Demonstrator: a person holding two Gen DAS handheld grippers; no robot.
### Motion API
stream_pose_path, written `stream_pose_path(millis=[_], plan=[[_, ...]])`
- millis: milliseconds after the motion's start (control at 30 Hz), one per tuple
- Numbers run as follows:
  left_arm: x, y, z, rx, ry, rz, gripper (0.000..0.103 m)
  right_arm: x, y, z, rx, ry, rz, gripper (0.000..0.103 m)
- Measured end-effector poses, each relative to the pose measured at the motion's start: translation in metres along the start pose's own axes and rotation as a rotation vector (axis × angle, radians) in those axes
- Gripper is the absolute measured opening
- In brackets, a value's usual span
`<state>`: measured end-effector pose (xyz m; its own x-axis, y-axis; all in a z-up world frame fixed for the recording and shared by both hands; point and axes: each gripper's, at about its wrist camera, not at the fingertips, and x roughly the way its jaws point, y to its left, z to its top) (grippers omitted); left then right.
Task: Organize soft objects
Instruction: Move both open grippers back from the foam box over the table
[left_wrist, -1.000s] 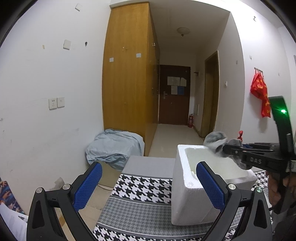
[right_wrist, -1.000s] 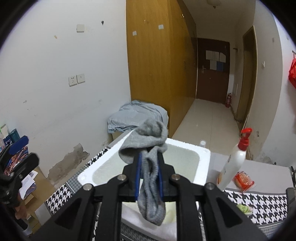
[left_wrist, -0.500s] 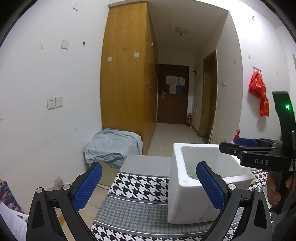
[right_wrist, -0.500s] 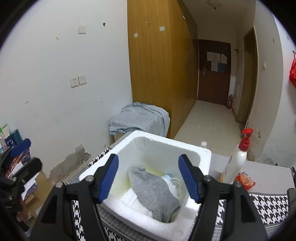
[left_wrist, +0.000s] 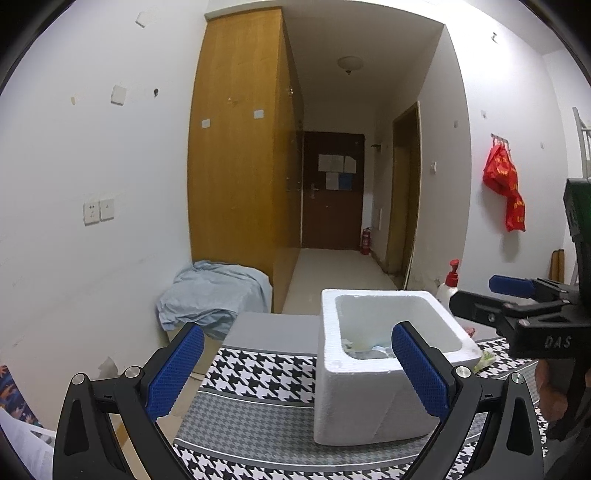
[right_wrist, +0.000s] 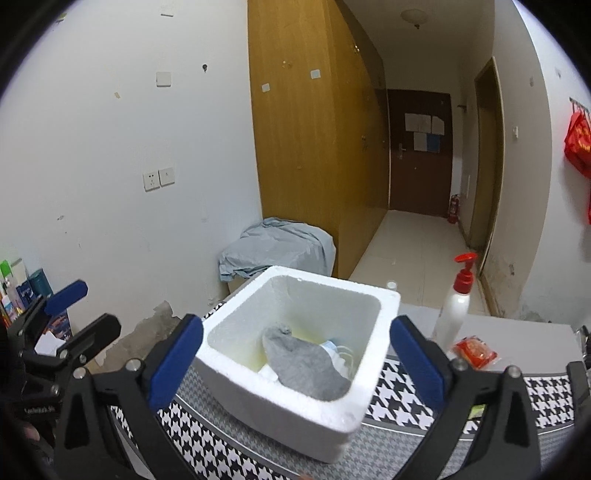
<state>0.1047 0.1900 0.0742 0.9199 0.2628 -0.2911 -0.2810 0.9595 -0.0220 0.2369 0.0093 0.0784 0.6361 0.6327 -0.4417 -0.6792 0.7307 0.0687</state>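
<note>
right wrist view: the right gripper (right_wrist: 295, 354) has its jaws spread wide, having just been opening, with nothing pressed between the blue pads (right_wrist: 177, 363). just past them, a white foam box (right_wrist: 291, 391) sits on the houndstooth cloth (right_wrist: 402, 398) covering the counter (right_wrist: 517, 328). a gray sock (right_wrist: 303, 363) lies inside the box, on top of some pale items. right of the box stand a pump bottle (right_wrist: 452, 314) and a red packet (right_wrist: 476, 352). the left gripper (left_wrist: 295, 365) is also spread apart and empty, near the box's left side. farther back, a blue-gray sheet (right_wrist: 277, 251) is heaped by a wooden wardrobe (right_wrist: 314, 147).
</note>
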Motion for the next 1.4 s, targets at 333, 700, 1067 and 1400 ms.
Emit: stream_pose_path(millis=[333, 700, 1067, 1400], plan=[[-0.008, -0.020, 0.004, 0.022, -0.019, -0.028, 0.102, -0.028, -0.005, -0.008, -0.013, -0.024, -0.009, 0.103], [-0.015, -0.037, 0.004, 0.023, -0.029, -0.049, 0.102, -0.059, -0.009, -0.021, -0.022, -0.082, -0.010, 0.103], [-0.018, -0.046, -0.002, -0.007, -0.022, -0.071, 0.102, -0.074, -0.020, -0.044, -0.021, -0.103, -0.017, 0.103], [-0.017, -0.060, -0.010, -0.012, -0.024, -0.109, 0.102, -0.083, -0.036, -0.060, 0.022, -0.096, -0.044, 0.103]])
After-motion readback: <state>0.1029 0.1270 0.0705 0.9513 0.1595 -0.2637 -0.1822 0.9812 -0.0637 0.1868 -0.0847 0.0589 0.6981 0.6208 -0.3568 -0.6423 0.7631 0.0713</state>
